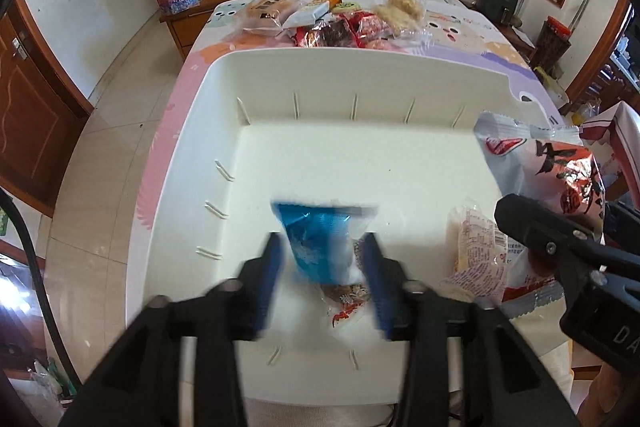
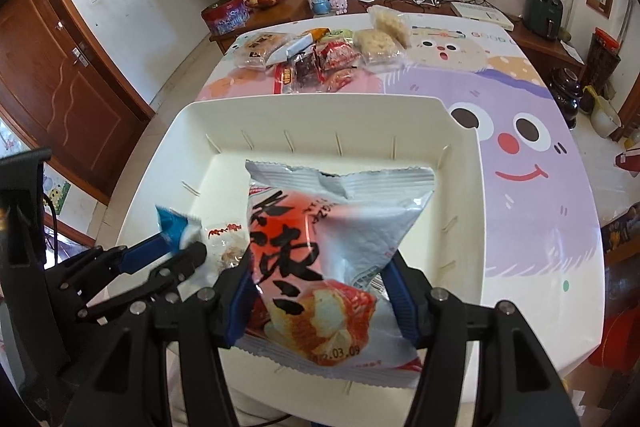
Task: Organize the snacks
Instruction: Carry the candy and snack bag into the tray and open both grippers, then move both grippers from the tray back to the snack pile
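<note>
2 grippers over white bin [image 1: 224, 75]: blue packet [image 1: 320, 239], possibly gripped; silver bag [image 2: 336, 259].

silver-red snack bag [image 2: 336, 267] stamped with partial date "2.03.09", tablecloth [image 2: 492, 35] printed "GOOD"

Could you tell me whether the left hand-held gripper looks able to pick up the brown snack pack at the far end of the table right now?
Probably not yet: the left hand-held gripper is shut on a blue snack packet over the white bin, and the brown snack pack lies beyond the bin's far wall.
</note>
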The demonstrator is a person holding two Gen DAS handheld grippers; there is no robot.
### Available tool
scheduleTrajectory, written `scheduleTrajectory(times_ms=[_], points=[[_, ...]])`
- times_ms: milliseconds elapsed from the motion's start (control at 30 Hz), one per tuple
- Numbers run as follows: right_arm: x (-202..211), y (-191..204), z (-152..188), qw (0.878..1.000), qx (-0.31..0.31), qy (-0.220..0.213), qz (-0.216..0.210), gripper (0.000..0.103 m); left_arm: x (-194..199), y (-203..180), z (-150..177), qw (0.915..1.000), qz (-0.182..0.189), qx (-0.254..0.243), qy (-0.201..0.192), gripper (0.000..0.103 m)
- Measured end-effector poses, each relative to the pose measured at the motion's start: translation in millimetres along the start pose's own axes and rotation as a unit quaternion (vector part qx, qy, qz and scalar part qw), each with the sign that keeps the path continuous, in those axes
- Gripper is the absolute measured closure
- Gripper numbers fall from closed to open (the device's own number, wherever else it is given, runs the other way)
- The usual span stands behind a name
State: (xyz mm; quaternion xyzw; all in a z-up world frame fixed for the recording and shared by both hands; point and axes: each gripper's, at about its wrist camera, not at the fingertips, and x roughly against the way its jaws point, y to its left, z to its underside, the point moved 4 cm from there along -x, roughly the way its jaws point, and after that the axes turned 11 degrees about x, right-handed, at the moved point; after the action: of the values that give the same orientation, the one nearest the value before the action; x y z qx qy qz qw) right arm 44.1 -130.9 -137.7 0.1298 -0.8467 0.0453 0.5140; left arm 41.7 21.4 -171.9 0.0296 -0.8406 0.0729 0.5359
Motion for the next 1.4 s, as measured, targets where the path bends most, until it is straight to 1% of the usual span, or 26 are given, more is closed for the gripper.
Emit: scheduleTrajectory(times_ms=[67, 100, 200, 433, 600, 733, 1000, 1167, 1400], points=[[-4, -1, 0, 1.000, -0.006, 0.005, -0.014, 0.041, -1, 0, 0, 1.0000, -0.004, 0.003, -0.003, 0.022], [-6, -2, 1, 1.000, -0.010, 0.009, -0.021, 0.040, -1, 0, 0, 1.0000, -0.004, 0.004, -0.005, 0.022], [-11, -2, 4, 0.999, -0.018, 0.013, -0.029, 0.038, -3, -2, 1, 1.0000, -0.003, 0.004, 0.002, 0.021], [-8, -4, 4, 1.000, -0.018, -0.002, -0.017, 0.037, -9, -3, 5, 0.9997, 0.001, 0.009, 0.022, 0.019], [-10, -5, 7, 1.000, -0.019, 0.000, -0.020, 0.037, -9, -5, 6, 0.9998, 0.000, 0.005, 0.021, 0.019], [-8, -4, 7, 0.999, -0.017, -0.005, -0.030, 0.037, -7, -7, 8, 0.9998, -0.002, 0.001, 0.019, 0.019], [-1, 3, 8, 0.999, -0.005, -0.011, -0.035, 0.037, -1, -9, 10, 0.9999, 0.000, -0.002, 0.012, 0.019], [1, 8, 7, 1.000, 0.013, -0.006, -0.007, 0.037, 6, -10, 11, 1.0000, 0.001, -0.008, 0.002, 0.019], [16, 11, 0, 0.998, 0.041, -0.031, 0.021, 0.037, 16, -12, 4, 0.9997, -0.004, -0.020, -0.013, 0.019]])
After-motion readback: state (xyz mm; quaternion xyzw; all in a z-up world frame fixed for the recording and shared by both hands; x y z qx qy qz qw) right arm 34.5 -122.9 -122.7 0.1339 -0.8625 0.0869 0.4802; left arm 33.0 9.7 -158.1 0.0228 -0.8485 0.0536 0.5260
